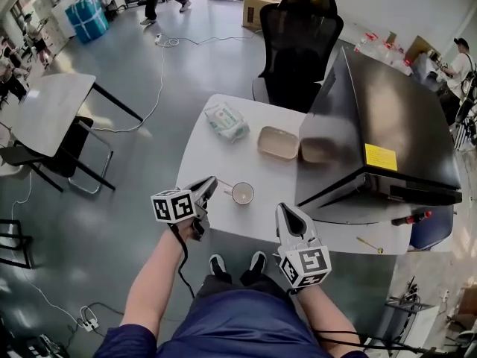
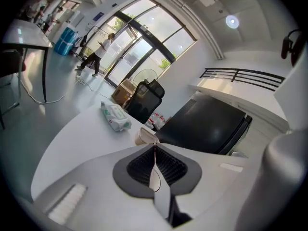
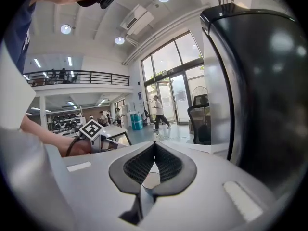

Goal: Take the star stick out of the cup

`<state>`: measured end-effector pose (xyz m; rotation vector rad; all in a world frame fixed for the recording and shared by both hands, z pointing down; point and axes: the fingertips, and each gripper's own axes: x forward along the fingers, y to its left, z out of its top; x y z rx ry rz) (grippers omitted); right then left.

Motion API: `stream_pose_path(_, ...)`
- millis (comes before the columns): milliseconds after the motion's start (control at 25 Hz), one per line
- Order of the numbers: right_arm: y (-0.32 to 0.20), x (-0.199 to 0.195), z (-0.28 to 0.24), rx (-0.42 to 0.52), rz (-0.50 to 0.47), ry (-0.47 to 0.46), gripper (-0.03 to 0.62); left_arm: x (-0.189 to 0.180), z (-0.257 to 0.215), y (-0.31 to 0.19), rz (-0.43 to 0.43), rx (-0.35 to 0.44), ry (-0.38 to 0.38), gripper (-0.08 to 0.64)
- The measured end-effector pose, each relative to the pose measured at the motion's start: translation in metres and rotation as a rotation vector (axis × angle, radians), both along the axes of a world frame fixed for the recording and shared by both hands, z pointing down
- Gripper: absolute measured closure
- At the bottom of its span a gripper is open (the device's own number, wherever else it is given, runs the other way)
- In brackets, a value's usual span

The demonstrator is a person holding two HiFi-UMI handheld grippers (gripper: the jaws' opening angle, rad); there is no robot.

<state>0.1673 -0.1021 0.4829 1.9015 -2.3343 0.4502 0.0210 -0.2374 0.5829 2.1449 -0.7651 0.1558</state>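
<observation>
The person's two forearms reach forward over a white tabletop [image 1: 200,149] with rounded corners, each hand holding a set of tongs.

The right tongs [image 1: 286,209] hang at the near edge of the tabletop. Seen in the right gripper view, the right tongs [image 3: 155,145] are fully closed, their ribbed pads meeting at the tip with nothing between them.

The left tongs [image 1: 212,184] sit a little farther forward, over the tabletop's near left part, and point toward a cup [image 1: 242,193]. In the left gripper view, the left tongs [image 2: 154,146] are pressed together on a thin stick [image 2: 154,153], which shows as a fine reddish line running up between the pads. From above, the stick [image 1: 224,186] slants from the tips of the left tongs to the left rim of the cup. Its star end cannot be made out. The cup is small, white and upright, just beside the left tongs and near the right tongs.

Farther back lie a beige tray [image 1: 278,142] and, to its left, a pack of wipes [image 1: 226,121]. A large black box [image 1: 387,110] with a yellow label fills the tabletop's right side. A black office chair [image 1: 298,32] stands behind the tabletop.
</observation>
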Motion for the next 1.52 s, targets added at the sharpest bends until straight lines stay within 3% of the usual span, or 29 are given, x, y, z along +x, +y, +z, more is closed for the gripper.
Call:
stream_pose_path(560,-0.02,-0.017,-0.021,0.054,-0.155,-0.004,0.586,-0.043,-0.087,0.022,-0.222,0.153,0.089,0.551)
stream_pose_path(1000,-0.028,-0.026,-0.024,0.063,-0.273,-0.056,0.586,-0.076,-0.131,0.054,-0.443,0.233,0.149,0.549)
stream_pose_path(1280,-0.043,-0.039,-0.032,0.092,-0.303,-0.068,0.585,-0.107,-0.151,0.068,-0.545,0.288,0.167,0.551)
stream_pose_path(1520,-0.048,-0.056,-0.05,0.119,-0.295,-0.055,0.586,-0.135,-0.17,0.072,-0.577,0.318,0.205,0.55)
